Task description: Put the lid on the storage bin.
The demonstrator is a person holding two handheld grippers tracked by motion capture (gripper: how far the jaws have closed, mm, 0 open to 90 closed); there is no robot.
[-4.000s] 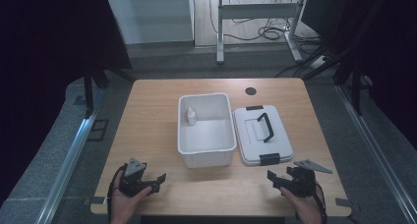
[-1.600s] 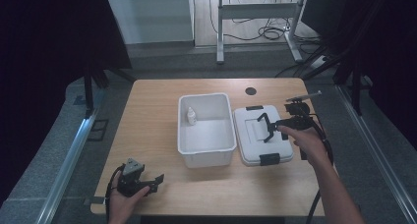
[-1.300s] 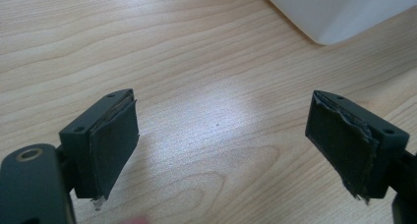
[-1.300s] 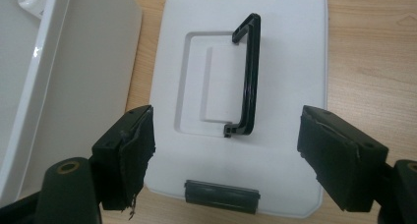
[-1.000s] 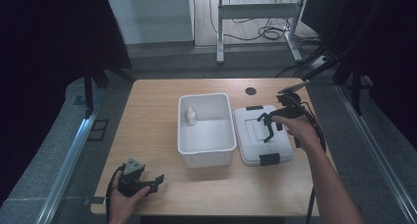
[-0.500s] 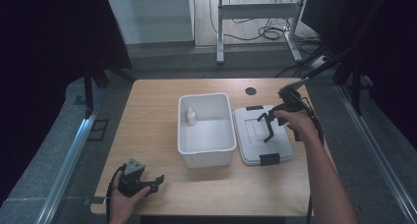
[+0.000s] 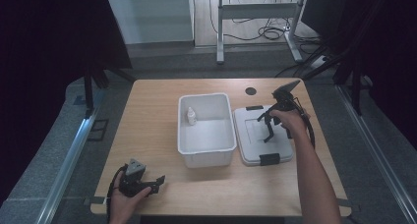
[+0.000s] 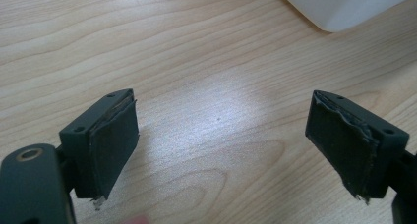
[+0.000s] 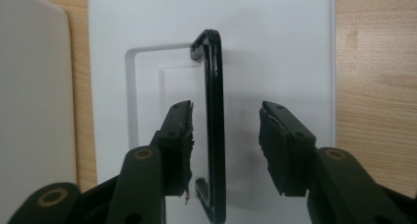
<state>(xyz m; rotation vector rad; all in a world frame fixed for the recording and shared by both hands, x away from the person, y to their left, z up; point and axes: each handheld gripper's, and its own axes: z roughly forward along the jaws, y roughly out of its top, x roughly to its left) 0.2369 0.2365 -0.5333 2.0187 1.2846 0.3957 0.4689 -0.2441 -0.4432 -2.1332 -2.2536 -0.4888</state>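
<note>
High view: wooden table (image 7: 147, 116), white bin (image 7: 205, 130) at centre, small white bottle (image 7: 191, 117) inside near its far-left corner. White lid (image 7: 251, 140) flat just right of bin, toward right edge. Right gripper (image 7: 268, 127) over lid, pointing down at black handle (image 7: 270, 129). Left gripper (image 7: 156, 181) low at near-left corner, well apart from bin. Dark surround, desk legs and cables on floor beyond far edge.

Left gripper view: jaws spread wide, nothing between, bare wood grain below; corner of bin (image 8: 339, 8) at top right.

Right gripper view: right gripper (image 9: 225, 135) jaws partly open, straddling handle (image 9: 215, 121). Handle's long axis straight ahead along jaws, closer to left pad (image 9: 183, 135), not yet pinched. Lid (image 9: 280, 47) beneath, bin wall (image 9: 34, 96) at left. Likely next: closing on handle; right hand far nearer.
</note>
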